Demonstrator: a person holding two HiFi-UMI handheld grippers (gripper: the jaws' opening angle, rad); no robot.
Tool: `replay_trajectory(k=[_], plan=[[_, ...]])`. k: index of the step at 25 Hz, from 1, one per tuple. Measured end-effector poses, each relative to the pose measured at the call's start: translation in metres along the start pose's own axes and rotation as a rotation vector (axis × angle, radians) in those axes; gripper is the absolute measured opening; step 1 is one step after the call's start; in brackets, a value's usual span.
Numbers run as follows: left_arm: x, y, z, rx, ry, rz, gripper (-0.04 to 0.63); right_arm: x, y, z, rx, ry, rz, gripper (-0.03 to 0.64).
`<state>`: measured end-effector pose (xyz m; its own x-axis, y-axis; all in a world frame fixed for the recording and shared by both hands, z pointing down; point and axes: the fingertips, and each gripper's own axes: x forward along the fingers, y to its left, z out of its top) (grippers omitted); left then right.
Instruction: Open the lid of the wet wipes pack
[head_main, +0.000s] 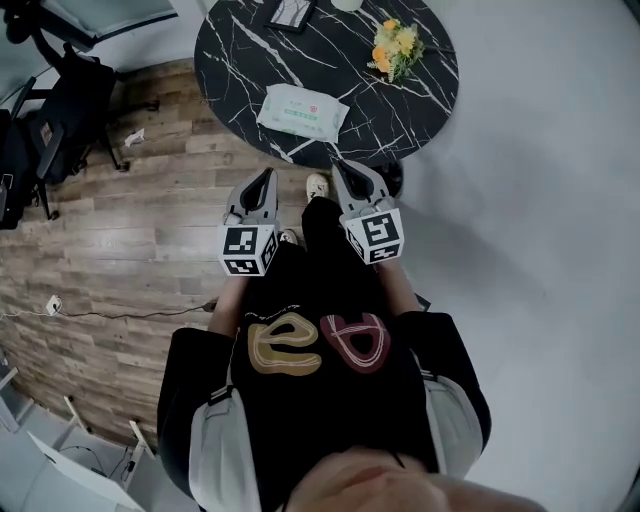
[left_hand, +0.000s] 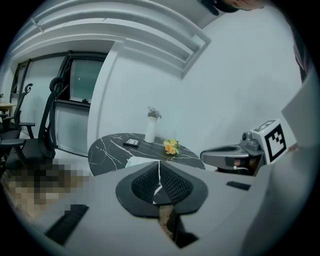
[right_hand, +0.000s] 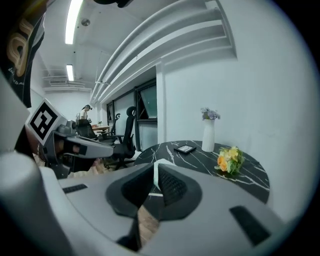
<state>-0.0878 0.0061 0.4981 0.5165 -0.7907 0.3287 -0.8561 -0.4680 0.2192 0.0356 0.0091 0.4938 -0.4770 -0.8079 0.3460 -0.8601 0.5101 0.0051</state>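
Wet wipes pack (head_main: 303, 110) lies flat on the round black marble surface (head_main: 240, 50), close to the near edge and a bit left of centre. Its top looks flat; I can't resolve the lid detail.

Left gripper (head_main: 267, 176): fingers (left_hand: 175, 184) together, only a thin seam, nothing between them.
Right gripper (head_main: 339, 166): its fingers are together too, and empty.

Both grippers sit side by side short of the surface's near edge, over the wood floor (head_main: 150, 230) and the person's shoes (head_main: 317, 186). The tips point toward the pack and don't touch it. In both gripper views a bit of the pack shows just above the closed fingers.

Also on the surface:
- yellow flowers (head_main: 395, 47) near the right edge
- white vase (left_hand: 150, 129) at the far edge
- dark flat device (head_main: 292, 12) at the far edge, beside the vase

Office chair (head_main: 70, 110) stands on the floor, off to the left.
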Motion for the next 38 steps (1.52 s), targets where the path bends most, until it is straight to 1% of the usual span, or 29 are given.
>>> replay_trajectory(k=[5,12,16,17,20,23,25,27,30,32,36,38], plan=[[0.04,0.015,0.012,-0.014,0.018,0.049,0.018,0.042,-0.023,0.016,-0.055,0.024,0.073,0.018],[0.085,0.031,0.015,-0.03,0.067,0.122,0.018,0.09,-0.046,0.023,-0.14,0.07,0.176,0.018],[0.107,0.035,0.009,-0.053,0.104,0.166,0.018,0.112,-0.058,0.018,-0.247,0.143,0.242,0.031],[0.111,0.037,0.007,-0.057,0.118,0.18,0.018,0.118,-0.059,0.018,-0.259,0.155,0.262,0.052],[0.123,0.045,0.001,-0.049,0.158,0.216,0.018,0.135,-0.052,0.013,-0.259,0.181,0.329,0.065],[0.13,0.05,-0.004,-0.063,0.178,0.252,0.018,0.145,-0.042,0.0,-0.324,0.228,0.402,0.086],[0.134,0.055,-0.006,-0.059,0.194,0.266,0.018,0.152,-0.037,-0.007,-0.383,0.263,0.433,0.109],[0.139,0.058,-0.009,-0.055,0.215,0.266,0.018,0.157,-0.033,-0.014,-0.443,0.296,0.45,0.127],[0.152,0.064,-0.013,-0.037,0.252,0.241,0.018,0.166,-0.027,-0.021,-0.505,0.334,0.47,0.152],[0.157,0.068,-0.017,-0.018,0.283,0.224,0.018,0.17,-0.023,-0.027,-0.517,0.361,0.474,0.167],[0.165,0.072,-0.029,-0.04,0.344,0.191,0.018,0.173,-0.026,-0.043,-0.528,0.457,0.463,0.196],[0.166,0.076,-0.034,-0.029,0.373,0.175,0.018,0.176,-0.024,-0.05,-0.534,0.497,0.455,0.196]])
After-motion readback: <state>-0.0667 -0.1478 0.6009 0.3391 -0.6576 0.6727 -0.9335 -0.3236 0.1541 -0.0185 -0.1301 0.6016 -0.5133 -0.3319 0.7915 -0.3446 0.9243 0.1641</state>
